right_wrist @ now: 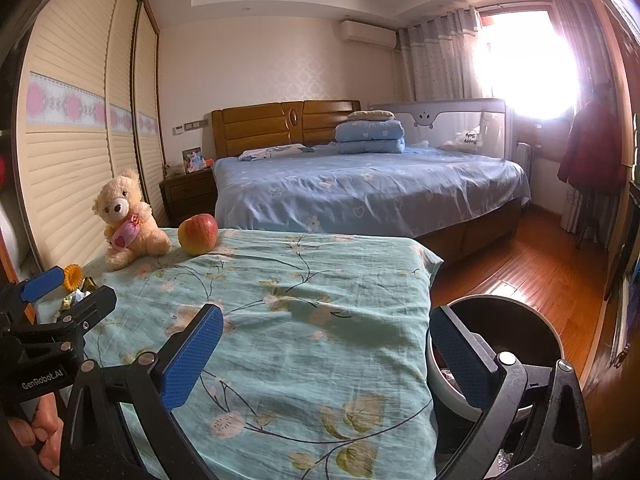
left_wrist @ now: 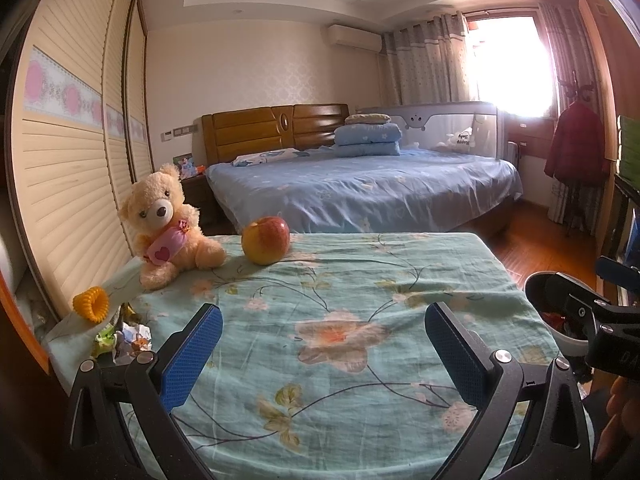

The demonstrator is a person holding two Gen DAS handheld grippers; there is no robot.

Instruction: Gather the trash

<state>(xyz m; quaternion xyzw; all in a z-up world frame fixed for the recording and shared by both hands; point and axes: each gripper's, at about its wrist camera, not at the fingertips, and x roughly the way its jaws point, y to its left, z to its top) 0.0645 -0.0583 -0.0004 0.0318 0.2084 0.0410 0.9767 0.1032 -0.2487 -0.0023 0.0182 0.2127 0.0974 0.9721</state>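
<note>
Both claws hang spread apart and carry nothing: the left claw (left_wrist: 324,344) and the right claw (right_wrist: 326,354) each point over the floral-clothed worktop (left_wrist: 340,280). The trash still to gather, a crumpled paper and wrapper heap (left_wrist: 124,338), lies near the teddy bear (left_wrist: 168,224), on the side towards the cameras, just beside a yellow coiled hair tie (left_wrist: 91,304). The apple (left_wrist: 265,245) sits just beside the bear on the other side and looks whole, so probably not trash. The round bin (right_wrist: 496,344) stands off the worktop's edge, well apart from the bear, with something red already in it. So I judge collection partly done, with the heap remaining.
</note>
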